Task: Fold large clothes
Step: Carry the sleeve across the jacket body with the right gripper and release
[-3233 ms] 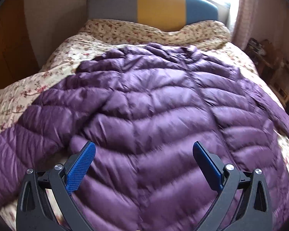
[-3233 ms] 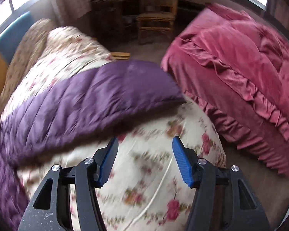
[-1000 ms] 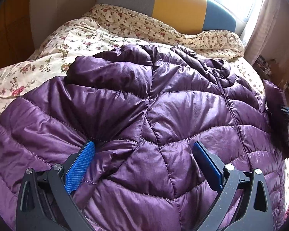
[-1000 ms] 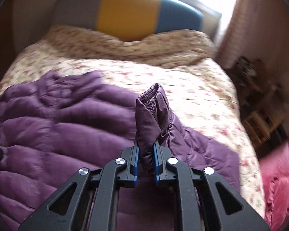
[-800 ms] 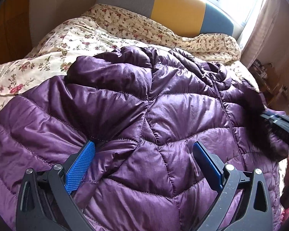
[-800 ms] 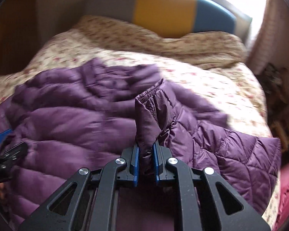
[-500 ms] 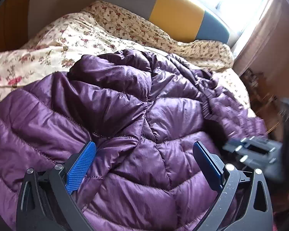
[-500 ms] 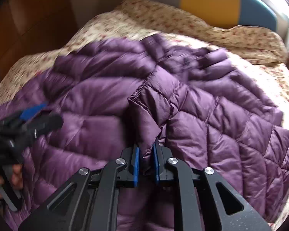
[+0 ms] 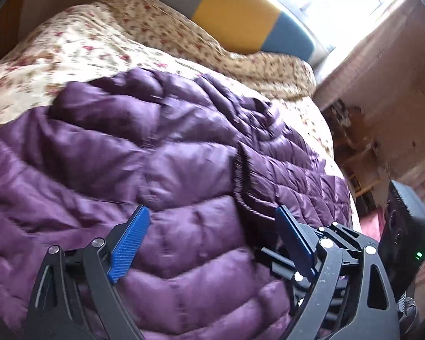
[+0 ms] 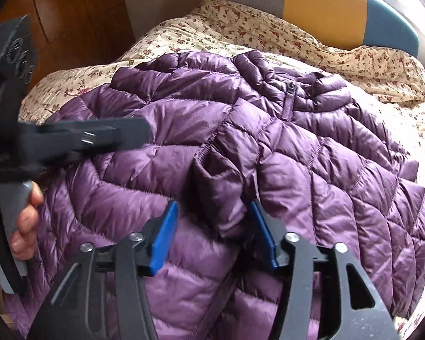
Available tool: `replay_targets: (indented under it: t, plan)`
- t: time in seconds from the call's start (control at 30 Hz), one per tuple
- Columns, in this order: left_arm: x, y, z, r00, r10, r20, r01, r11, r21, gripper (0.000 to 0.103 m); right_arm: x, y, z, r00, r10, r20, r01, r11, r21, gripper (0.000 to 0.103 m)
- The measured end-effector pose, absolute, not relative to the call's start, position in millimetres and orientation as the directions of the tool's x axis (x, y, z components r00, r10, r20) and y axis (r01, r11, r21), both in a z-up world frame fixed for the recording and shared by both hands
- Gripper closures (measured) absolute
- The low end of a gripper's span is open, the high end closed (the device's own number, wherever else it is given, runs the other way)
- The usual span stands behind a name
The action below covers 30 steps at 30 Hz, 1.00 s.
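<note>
A purple quilted puffer jacket (image 10: 161,178) lies spread on a floral bedspread (image 10: 240,28), its right sleeve (image 10: 325,170) folded across the body. My right gripper (image 10: 214,235) points down at the sleeve cuff (image 10: 221,187); its jaws are opening, and the cuff lies loose between the blue pads without being pressed. My left gripper (image 9: 212,240) hovers over the jacket's body (image 9: 127,170); its jaws stand wide and are closing slightly, with no fabric pinched between them. In the right wrist view the left gripper (image 10: 85,138) shows blurred at the left, held by a hand (image 10: 25,226).
A grey, yellow and blue headboard (image 10: 323,0) backs the bed under a bright window (image 9: 340,0). A wooden wall (image 10: 70,14) stands left of the bed. The right gripper's black body (image 9: 405,226) sits close beside my left gripper. Cluttered furniture (image 9: 354,141) stands right of the bed.
The right gripper carried the sleeve cuff leftward over the jacket's body, then its jaws parted and let the cuff go. The left gripper rose and tilted, its view swinging right.
</note>
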<state>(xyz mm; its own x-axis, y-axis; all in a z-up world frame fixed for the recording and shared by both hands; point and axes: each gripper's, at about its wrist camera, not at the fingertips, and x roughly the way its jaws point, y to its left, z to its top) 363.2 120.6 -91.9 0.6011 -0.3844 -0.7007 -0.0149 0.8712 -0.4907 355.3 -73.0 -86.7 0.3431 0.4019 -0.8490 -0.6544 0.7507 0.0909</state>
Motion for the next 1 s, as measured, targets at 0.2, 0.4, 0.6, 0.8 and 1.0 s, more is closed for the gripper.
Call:
replay_targets:
  t: [0.2, 0.4, 0.6, 0.8, 1.0]
  plan:
    - [381, 83, -99, 0.552, -0.416, -0.723, 0.013, 0.871, -0.491, 0.026, 344, -115, -73, 0.388, 0.384, -0.838, -0.623, 0.779, 0.069, 0.026]
    - [388, 60, -108, 0.526, -0.381, -0.761, 0.041, 0.904, -0.425, 0.084, 359, -181, -70, 0.471, 0.301, -0.829, -0.481, 0.876, 0.045, 0.026]
    - [380, 75, -106, 0.563, -0.366, -0.741, 0.019, 0.902, -0.431, 0.097, 388, -248, -68, 0.565, 0.179, -0.805, -0.245, 0.969, 0.043, 0.026]
    - [369, 93, -101, 0.591, -0.335, -0.733, -0.004, 0.908, -0.419, 0.097, 407, -264, -79, 0.571, 0.11, -0.813, -0.138, 0.99, 0.037, 0.026]
    - [356, 110, -105, 0.612, -0.3, -0.732, -0.043, 0.911, -0.409, 0.097, 413, -233, -98, 0.551, 0.092, -0.83, -0.136, 0.99, 0.019, 0.021]
